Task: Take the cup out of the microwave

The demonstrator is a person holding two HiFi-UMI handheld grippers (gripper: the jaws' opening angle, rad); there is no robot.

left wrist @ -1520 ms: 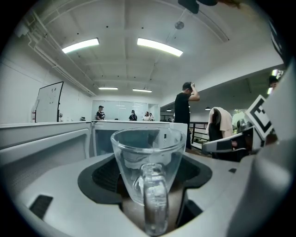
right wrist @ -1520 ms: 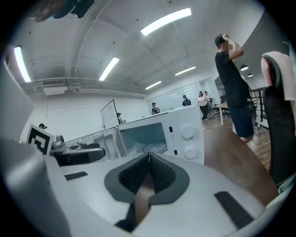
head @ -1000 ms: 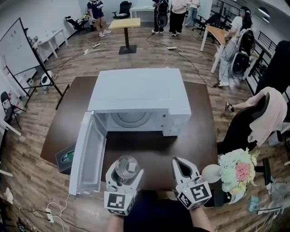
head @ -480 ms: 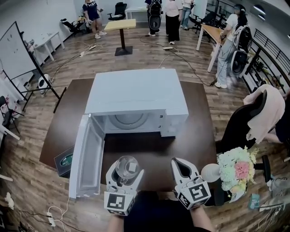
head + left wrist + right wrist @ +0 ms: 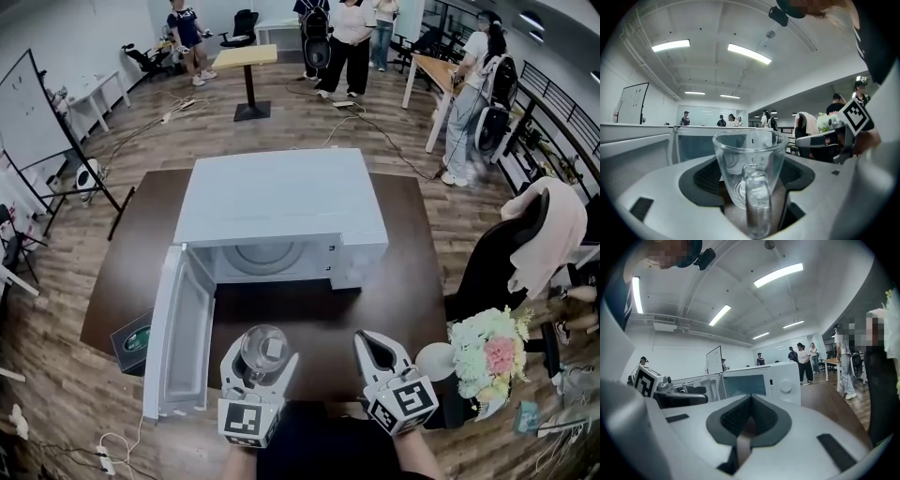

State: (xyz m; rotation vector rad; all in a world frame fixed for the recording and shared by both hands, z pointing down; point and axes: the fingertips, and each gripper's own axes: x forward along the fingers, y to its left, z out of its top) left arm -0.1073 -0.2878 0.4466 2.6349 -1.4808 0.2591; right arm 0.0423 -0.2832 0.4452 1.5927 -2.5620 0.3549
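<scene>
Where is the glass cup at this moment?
In the head view, the clear glass cup with a handle sits lower left, gripped in the left hand-held gripper, outside and in front of the open white microwave.

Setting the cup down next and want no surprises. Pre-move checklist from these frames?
1. Cup out of microwave: ok, it is in front of the oven, over the table's near edge.
2. Left claw shut on cup: ok, the cup sits between its pads.
3. Cup upright: ok, handle faces the left gripper's camera.
4. Right claw empty: ok, jaws together, nothing between them.
5. Bare table ahead of cup: ok.
6. Door apart from cup: ok, it is open and stands to the cup's left.
</scene>
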